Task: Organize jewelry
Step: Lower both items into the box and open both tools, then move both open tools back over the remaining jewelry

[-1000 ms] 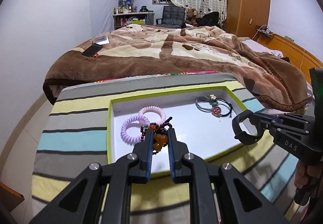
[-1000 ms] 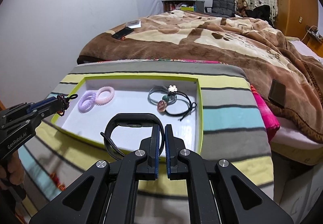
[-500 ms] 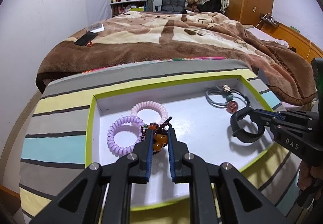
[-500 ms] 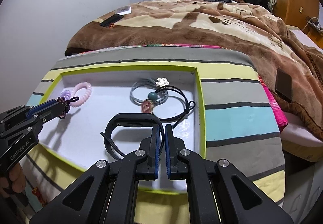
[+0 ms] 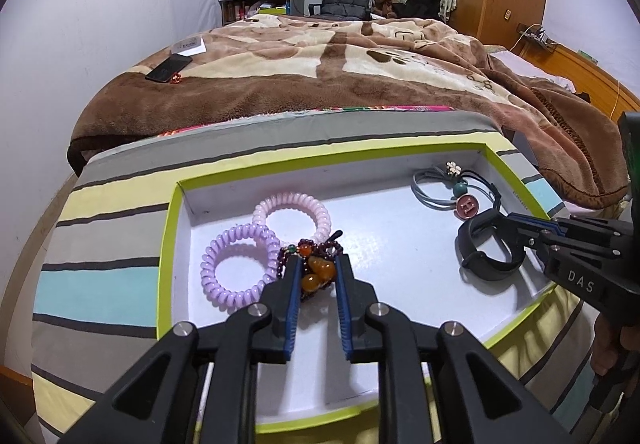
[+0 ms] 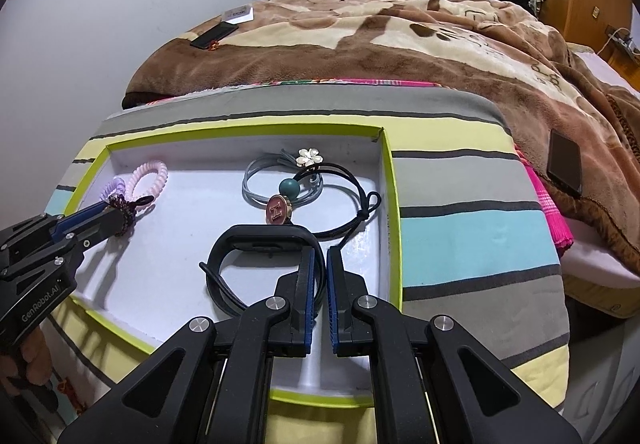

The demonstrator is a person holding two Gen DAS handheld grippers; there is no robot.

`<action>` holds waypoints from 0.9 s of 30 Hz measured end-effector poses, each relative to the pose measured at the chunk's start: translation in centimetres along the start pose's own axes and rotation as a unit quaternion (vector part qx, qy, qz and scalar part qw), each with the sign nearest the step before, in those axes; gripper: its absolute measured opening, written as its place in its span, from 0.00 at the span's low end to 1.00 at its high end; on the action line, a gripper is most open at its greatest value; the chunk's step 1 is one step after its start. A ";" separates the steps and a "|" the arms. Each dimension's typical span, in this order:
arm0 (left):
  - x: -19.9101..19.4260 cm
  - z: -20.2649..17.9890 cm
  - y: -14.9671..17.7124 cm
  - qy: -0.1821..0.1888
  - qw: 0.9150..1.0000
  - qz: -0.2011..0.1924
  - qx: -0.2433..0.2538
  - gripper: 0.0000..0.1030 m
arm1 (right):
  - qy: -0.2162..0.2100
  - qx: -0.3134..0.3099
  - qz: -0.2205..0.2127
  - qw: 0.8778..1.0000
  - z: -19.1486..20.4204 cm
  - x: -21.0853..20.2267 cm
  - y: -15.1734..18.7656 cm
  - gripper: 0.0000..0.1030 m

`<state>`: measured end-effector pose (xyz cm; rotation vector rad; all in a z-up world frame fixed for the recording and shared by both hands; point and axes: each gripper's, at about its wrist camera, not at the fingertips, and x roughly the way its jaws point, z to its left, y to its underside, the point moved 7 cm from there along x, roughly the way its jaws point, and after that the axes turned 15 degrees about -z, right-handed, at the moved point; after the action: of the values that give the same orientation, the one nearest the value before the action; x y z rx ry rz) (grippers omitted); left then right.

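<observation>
**Two pieces of jewelry held over the white tray**

A bead bracelet (image 5: 314,272) with dark red and orange beads is pinched between the fingers of the left hand-held gripper (image 5: 316,264). It is held low over the left part of the tray (image 5: 168,244), just beside a purple coil hair tie (image 5: 236,268). A pink coil hair tie (image 5: 294,213) is seen touching the purple one, a little farther back.

A black band (image 6: 260,264) is pinched by the right hand-held gripper (image 6: 320,256), whose fingers are pressed close together on one side of the loop. The band is held over the right part of the tray, near the front rim. Whether it touches the tray floor cannot be told.

Behind the band, some thin hair ties (image 6: 296,179) are laid in a small heap near the right wall of the tray. A white flower, a green ball and a round pink charm are fixed to them.

The tray is white inside with a green rim, and it is set on a striped cloth (image 6: 460,228) that covers the worktop. A bed with a brown blanket (image 6: 400,43) is seen behind it, and a dark phone (image 6: 214,35) is laid on the blanket.
</observation>
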<state>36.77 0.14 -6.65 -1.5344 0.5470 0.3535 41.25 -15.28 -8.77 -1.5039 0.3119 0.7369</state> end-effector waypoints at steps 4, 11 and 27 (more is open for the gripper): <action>-0.3 -0.3 -0.2 0.004 1.000 -0.008 0.000 0.26 | -0.003 -0.002 -0.005 1.000 0.1 -0.4 -0.2 0.15; -1.8 -0.2 -0.5 0.005 1.000 -0.023 -0.004 0.30 | -0.007 -0.002 -0.018 1.000 0.3 -1.8 -0.3 0.24; -9.2 0.4 0.5 0.004 0.997 -0.063 -0.034 0.30 | -0.029 -0.002 -0.077 0.997 1.7 -10.2 1.3 0.24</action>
<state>28.85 1.63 -2.11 -1.6276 0.4455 0.2715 32.39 -16.30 -3.35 -1.4892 0.1485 0.6565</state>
